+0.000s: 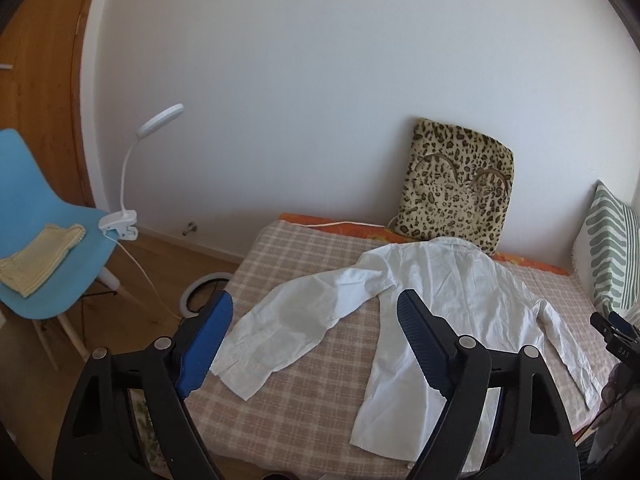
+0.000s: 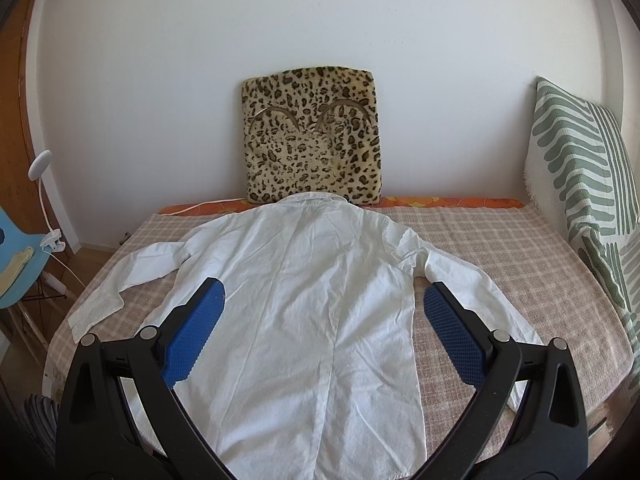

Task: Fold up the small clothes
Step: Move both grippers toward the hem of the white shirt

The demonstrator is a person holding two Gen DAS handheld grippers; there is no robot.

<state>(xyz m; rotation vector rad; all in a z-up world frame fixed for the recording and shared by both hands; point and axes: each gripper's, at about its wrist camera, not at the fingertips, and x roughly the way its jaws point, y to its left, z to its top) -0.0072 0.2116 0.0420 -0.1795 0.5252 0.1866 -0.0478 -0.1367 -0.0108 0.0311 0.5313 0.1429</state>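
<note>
A white long-sleeved shirt (image 1: 440, 280) (image 2: 312, 280) lies spread flat, back up, on the checked bed cover (image 1: 304, 400) (image 2: 500, 248), collar toward the wall and both sleeves stretched out to the sides. My left gripper (image 1: 316, 300) hovers open above the shirt's left sleeve and left side, with nothing between its blue pads. My right gripper (image 2: 324, 288) hangs open over the middle of the shirt's body, holding nothing. The shirt's lower hem is hidden behind the gripper frames.
A leopard-print cushion (image 2: 312, 136) leans on the wall behind the collar. A green-striped pillow (image 2: 580, 184) stands at the bed's right end. Left of the bed is a blue chair (image 1: 36, 220) with a folded yellow cloth (image 1: 40, 256) and a clip lamp (image 1: 120, 224).
</note>
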